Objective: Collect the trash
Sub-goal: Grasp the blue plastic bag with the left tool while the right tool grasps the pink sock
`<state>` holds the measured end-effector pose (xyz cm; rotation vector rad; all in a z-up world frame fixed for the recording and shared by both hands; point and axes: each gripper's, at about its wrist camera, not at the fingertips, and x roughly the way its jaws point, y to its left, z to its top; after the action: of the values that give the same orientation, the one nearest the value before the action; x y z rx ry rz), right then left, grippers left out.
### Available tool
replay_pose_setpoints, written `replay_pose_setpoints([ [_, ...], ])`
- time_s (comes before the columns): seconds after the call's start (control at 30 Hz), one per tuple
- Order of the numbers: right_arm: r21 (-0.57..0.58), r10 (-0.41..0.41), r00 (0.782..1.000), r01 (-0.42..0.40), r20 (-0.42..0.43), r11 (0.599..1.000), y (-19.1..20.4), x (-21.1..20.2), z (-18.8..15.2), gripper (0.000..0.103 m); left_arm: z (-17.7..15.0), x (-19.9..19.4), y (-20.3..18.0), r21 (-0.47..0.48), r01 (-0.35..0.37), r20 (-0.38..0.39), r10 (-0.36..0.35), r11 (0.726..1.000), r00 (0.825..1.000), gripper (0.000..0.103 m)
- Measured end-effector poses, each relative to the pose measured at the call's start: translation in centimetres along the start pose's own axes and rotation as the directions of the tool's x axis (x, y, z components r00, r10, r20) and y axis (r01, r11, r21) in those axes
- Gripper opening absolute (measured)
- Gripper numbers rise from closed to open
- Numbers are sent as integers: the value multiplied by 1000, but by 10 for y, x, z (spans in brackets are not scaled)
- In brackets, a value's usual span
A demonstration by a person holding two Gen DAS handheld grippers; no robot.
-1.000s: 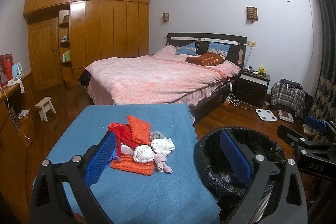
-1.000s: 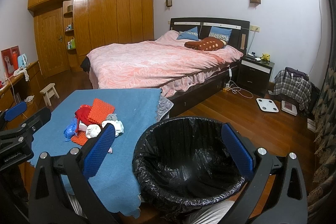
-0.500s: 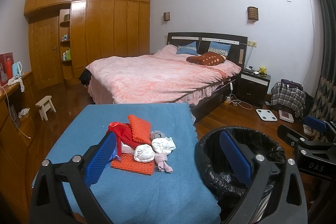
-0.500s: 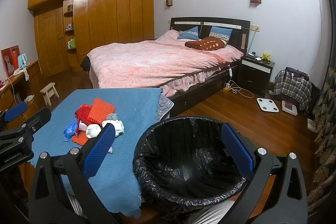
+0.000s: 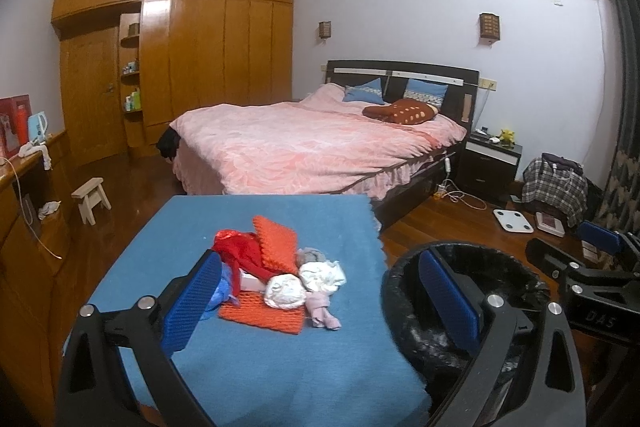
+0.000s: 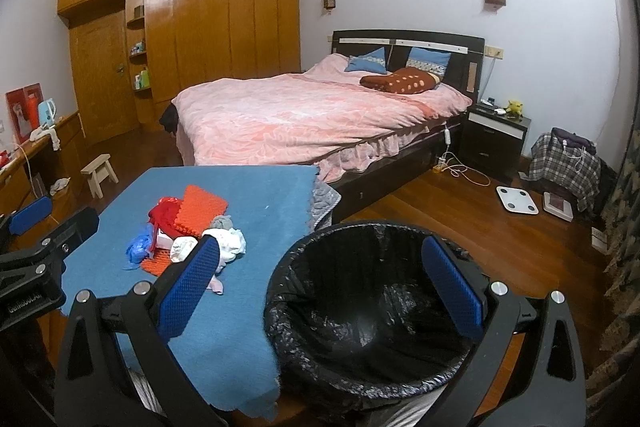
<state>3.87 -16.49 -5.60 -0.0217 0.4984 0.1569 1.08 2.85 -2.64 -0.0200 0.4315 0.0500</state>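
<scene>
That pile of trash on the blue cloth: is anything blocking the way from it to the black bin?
Nothing visible does. The trash pile sits in the open on the blue cloth, and the bin stands right beside the cloth's edge, its mouth open and uncovered. Both the left gripper and right gripper are open and hold nothing.

A pile of trash lies on the table, with the bin just right of the table's edge. The bed stands behind the table, a nightstand to its right and a stool to its left.
</scene>
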Motion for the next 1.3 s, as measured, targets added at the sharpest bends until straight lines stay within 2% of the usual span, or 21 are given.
replay_pose_setpoints([
  [0.2,-34,44,999,-44,-14,998,23,26,6,98,-3,18,36,-18,-107,-15,106,994,994,97],
  [0.33,-43,88,996,-89,-32,995,43,53,7,98,-12,36,71,-37,-204,-49,202,978,978,97],
  [0.5,-53,150,988,-153,-47,987,71,87,7,98,-23,59,102,-37,-263,-71,260,964,963,97],
  [0.63,-66,174,981,-180,-84,982,94,118,1,98,-34,81,119,-49,-258,-97,253,965,963,97],
  [0.73,-68,174,978,-182,-114,981,106,140,-12,98,-47,100,128,-35,-270,-131,264,962,956,97],
  [0.83,-79,158,974,-172,-160,982,115,163,-27,91,-58,118,136,-30,-270,-165,261,962,951,97],
  [0.9,-84,156,966,-176,-205,981,121,179,-37,82,-64,129,141,-35,-270,-187,259,962,948,97],
  [1.03,-90,147,956,-174,-252,981,125,201,-53,79,-72,147,145,-47,-255,-218,239,966,946,97],
  [1.3,-98,155,932,-197,-327,976,134,230,-67,65,-81,167,137,-35,-205,-242,190,978,951,93],
])
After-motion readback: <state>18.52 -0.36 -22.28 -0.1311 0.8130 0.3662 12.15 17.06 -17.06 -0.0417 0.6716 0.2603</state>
